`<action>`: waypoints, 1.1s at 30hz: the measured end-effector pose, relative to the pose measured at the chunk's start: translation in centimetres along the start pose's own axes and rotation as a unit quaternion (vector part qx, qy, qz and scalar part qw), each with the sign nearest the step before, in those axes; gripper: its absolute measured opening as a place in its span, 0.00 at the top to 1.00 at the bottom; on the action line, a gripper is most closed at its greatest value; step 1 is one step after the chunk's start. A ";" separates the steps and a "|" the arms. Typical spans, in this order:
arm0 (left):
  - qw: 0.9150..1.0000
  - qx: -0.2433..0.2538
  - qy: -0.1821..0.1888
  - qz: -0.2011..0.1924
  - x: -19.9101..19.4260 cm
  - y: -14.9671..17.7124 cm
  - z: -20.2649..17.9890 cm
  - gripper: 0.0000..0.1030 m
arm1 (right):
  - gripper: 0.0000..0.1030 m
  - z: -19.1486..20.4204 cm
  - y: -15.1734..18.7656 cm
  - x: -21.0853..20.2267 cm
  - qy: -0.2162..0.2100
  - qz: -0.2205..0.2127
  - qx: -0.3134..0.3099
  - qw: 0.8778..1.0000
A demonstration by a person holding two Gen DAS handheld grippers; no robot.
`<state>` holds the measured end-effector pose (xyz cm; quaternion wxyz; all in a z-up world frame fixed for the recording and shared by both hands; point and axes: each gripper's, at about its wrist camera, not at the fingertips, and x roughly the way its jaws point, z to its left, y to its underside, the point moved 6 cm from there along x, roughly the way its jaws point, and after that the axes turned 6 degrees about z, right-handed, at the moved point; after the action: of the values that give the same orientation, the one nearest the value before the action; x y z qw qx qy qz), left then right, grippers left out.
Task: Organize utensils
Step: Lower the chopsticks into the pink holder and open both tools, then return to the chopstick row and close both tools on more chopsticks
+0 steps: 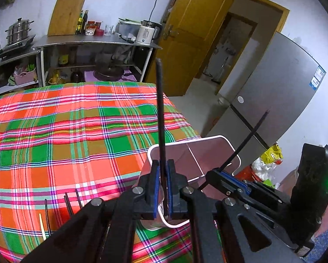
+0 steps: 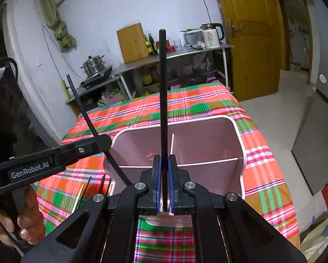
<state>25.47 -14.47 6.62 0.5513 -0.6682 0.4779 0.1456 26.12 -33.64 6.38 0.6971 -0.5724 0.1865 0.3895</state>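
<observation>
A pink divided utensil holder [image 1: 210, 151] [image 2: 207, 135] stands on the plaid tablecloth near the table's right edge. My left gripper [image 1: 163, 164] is shut on a black chopstick [image 1: 160, 109], which stands upright over the holder's near rim. In the right wrist view, my right gripper [image 2: 163, 160] grips a second black chopstick [image 2: 163, 87], upright above the holder's front compartments. Each gripper shows in the other's view: the right gripper [image 1: 214, 172] with its slanted stick [image 1: 245, 140], and the left gripper [image 2: 103, 141] with its own [image 2: 85, 111]. Several loose chopsticks [image 1: 46, 217] [image 2: 83, 194] lie left of the holder.
The plaid-covered table [image 1: 65, 131] stretches away to the left. Behind it are metal shelves [image 1: 94, 41] with a kettle, pot, bottles and cutting board. A grey fridge [image 1: 273, 100] and a yellow door [image 1: 192, 32] are at the right. A person's hand [image 2: 26, 219] holds the left gripper.
</observation>
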 end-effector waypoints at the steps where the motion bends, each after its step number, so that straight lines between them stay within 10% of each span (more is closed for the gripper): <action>1: 1.000 0.000 0.000 -0.004 -0.1 -0.1 0.0 0.80 | 0.93 -0.2 0.0 0.0 0.002 -0.001 0.001 1.000; 14: 0.998 -0.004 0.000 -0.065 -5.2 1.4 1.1 0.67 | 0.79 -0.1 0.6 -3.3 0.002 -0.042 0.005 0.999; 33: 0.993 -0.020 -0.084 -0.081 -10.0 13.1 6.6 0.67 | 0.79 5.6 7.8 -5.2 -0.044 -0.036 -0.031 0.998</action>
<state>12.18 -3.10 3.69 0.5863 -0.7009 0.3710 0.1654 15.93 -29.73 6.52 0.7002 -0.5822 0.1227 0.3946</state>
